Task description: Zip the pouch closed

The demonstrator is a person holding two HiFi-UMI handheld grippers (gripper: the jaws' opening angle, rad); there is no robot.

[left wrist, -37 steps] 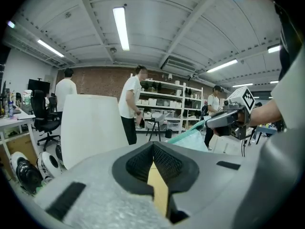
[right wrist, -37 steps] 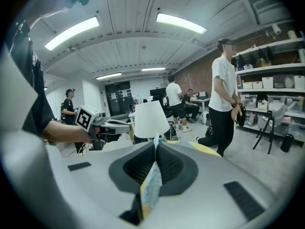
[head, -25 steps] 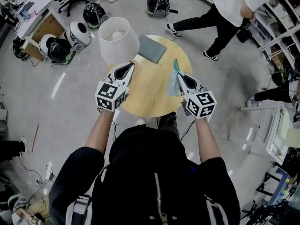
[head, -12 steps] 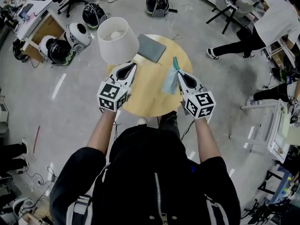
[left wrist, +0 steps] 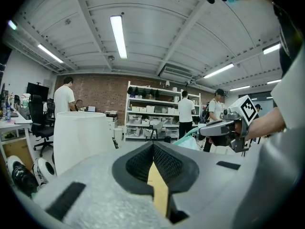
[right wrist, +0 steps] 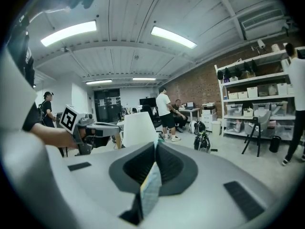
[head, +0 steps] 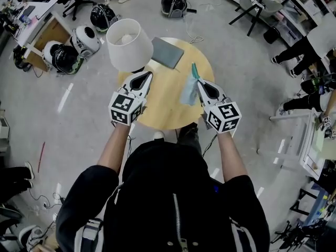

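Observation:
A teal pouch (head: 189, 88) hangs over the right half of the round wooden table (head: 163, 109), and my right gripper (head: 198, 82) is shut on its edge. In the right gripper view the pale teal fabric (right wrist: 151, 190) is pinched between the pads. My left gripper (head: 149, 73) hovers over the table's left side, shut with nothing in it, a short way from the pouch. The left gripper view shows its jaws meeting at the tip (left wrist: 153, 144), with the pouch (left wrist: 190, 141) and the right gripper (left wrist: 224, 128) off to the right. The pouch's zipper is not visible.
A white lampshade (head: 126, 43) stands at the table's back left, close to my left gripper. A grey flat case (head: 168, 52) lies at the table's far edge. Helmets (head: 84, 38) and desks lie on the floor at the left. A person (head: 310, 46) is at the right edge.
Both grippers have stayed where they were. The hanging pouch has swung slightly to the left. The person at the upper right has walked off toward the right edge.

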